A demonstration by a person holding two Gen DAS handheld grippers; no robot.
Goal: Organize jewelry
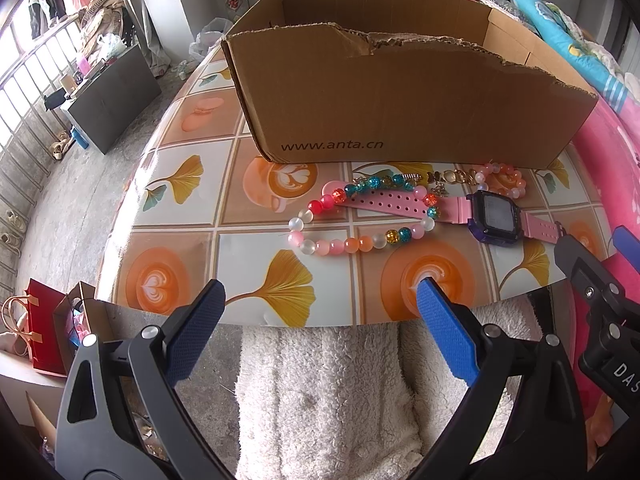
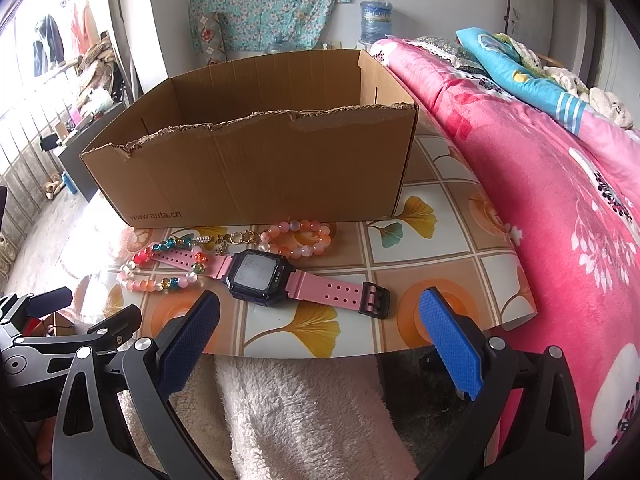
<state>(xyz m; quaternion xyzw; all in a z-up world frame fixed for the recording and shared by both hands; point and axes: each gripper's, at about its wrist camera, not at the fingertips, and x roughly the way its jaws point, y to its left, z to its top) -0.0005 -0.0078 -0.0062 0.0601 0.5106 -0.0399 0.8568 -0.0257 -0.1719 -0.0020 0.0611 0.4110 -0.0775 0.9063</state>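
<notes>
- the task is standing at its very start, i judge: all the jewelry is lying on the table [image 2: 404, 216], in front of the cardboard box [image 2: 256, 176], and no piece is showing inside the box from these views.
- the left gripper [image 1: 320, 304] is hovering over the near edge of the table with its jaws wide apart, and they are holding nothing.
- the right gripper [image 2: 320, 312] is hovering just at the near edge too, jaws spread open and empty, and it is pointing at the pink watch [image 2: 260, 276].
- the watch is lying flat, near the middle of the row, with its buckle end toward the right.
- the multicolour bead bracelet [image 1: 360, 216] is lying on the left, and it is crossing over the left strap of the watch.
- the small pink bead bracelet [image 2: 298, 238] is sitting far behind the watch, close to the wall of the box, and a gold chain piece [image 2: 236, 238] is lying just beside it.
- the next move, i think, is calling for one gripper to lower on a single piece; the watch is the nearest to the right one, but its strap is being caught under the beads, so a lift may be dragging the bracelet along.
</notes>
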